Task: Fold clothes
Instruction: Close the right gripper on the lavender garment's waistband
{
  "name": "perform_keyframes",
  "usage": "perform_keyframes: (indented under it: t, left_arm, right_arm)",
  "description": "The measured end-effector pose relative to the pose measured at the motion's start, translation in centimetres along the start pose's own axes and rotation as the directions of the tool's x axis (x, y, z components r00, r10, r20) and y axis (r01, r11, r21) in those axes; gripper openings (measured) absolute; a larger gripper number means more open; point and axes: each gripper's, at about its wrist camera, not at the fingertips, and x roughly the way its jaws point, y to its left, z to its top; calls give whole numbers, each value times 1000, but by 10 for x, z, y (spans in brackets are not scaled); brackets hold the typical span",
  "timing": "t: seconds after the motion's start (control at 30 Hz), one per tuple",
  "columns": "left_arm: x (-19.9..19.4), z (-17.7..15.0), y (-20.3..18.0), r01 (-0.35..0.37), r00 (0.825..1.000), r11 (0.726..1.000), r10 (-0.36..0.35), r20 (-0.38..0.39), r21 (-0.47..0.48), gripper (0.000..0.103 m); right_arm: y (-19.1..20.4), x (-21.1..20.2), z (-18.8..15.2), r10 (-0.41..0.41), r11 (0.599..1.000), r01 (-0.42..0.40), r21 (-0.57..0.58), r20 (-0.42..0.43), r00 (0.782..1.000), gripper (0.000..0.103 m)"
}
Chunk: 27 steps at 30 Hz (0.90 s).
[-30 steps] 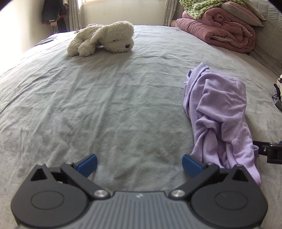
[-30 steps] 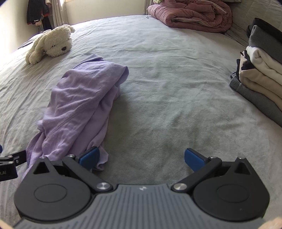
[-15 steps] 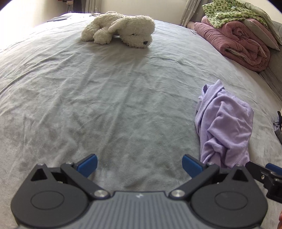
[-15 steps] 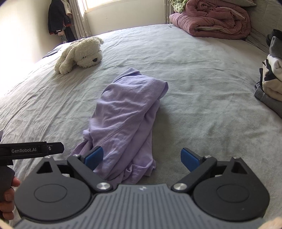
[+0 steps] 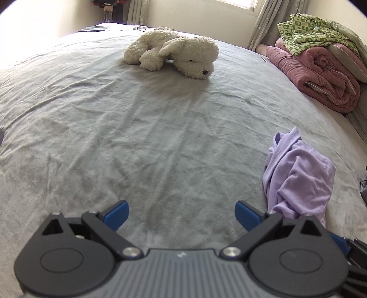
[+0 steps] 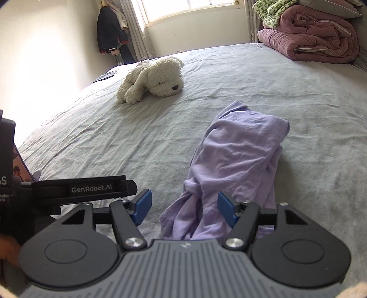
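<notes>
The lilac garment (image 6: 238, 160) lies mid-bed between the closing, not yet gripping right gripper (image 6: 184, 206); the left gripper (image 5: 182, 214) gapes wide beside it.

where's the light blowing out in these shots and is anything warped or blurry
Left wrist view: the upper left corner is washed out to white, and the fisheye bows the grey bed cover into a dome; the plush dog stays sharp. Right wrist view: the window and left wall glare heavily; the lilac garment is crisp, with dark vignetting at the corners.
</notes>
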Motion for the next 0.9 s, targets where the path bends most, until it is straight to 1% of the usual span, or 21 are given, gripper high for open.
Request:
perform_keyframes:
  t: [0.03, 0.13, 0.2, 0.23, 0.27, 0.3, 0.33, 0.37, 0.47, 0.67, 0.77, 0.9]
  left_arm:
    - [-1, 1, 3, 0, 1000, 1000, 0, 0, -10, 99]
    - [-2, 2, 10, 2, 1000, 999, -3, -9, -33, 99]
    - [-2, 2, 12, 8, 1000, 999, -9, -23, -34, 99]
    - [-1, 1, 12, 9, 1000, 1000, -10, -29, -30, 99]
    - [-1, 1, 12, 9, 999, 1000, -10, -33, -26, 99]
    - [-1, 0, 13, 9, 999, 1000, -10, -35, -19, 99]
    - [-1, 0, 13, 7, 999, 1000, -7, -35, -15, 99]
    - [-1, 0, 13, 5, 999, 1000, -5, -36, -11, 99]
    - [-4, 1, 16, 5, 1000, 1000, -5, -29, -7, 99]
    - [-15, -2, 16, 7, 1000, 999, -7, -8, 41, 99]
    - [-19, -5, 13, 2, 1000, 997, -2, -2, 74, 99]
    - [-23, -14, 5, -4, 1000, 992, 3, 5, 124, 99]
  right_arm:
    - [3, 3, -2, 13, 1000, -13, -3, -11, 1000, 66]
    - [10, 12, -9, 5, 1000, -6, -18, -56, 998, 66]
    - [12, 17, -14, -26, 999, 23, -43, -72, 997, 65]
    - [12, 20, -16, -45, 998, 41, -57, -77, 996, 62]
    - [12, 21, -18, -62, 996, 56, -76, -79, 995, 51]
    - [12, 22, -20, -79, 993, 71, -95, -80, 994, 44]
    - [11, 22, -21, -92, 990, 83, -111, -79, 993, 32]
    - [8, 22, -22, -90, 990, 80, -113, -83, 992, 17]
    - [-1, 18, -21, -69, 993, 59, -102, -101, 992, 9]
    - [-15, -12, -28, -12, 998, 3, -60, -155, 988, 7]
    - [-27, -32, -35, -18, 999, 12, -41, -160, 987, 7]
    - [-53, -65, -46, -58, 998, 57, -11, -142, 988, 7]
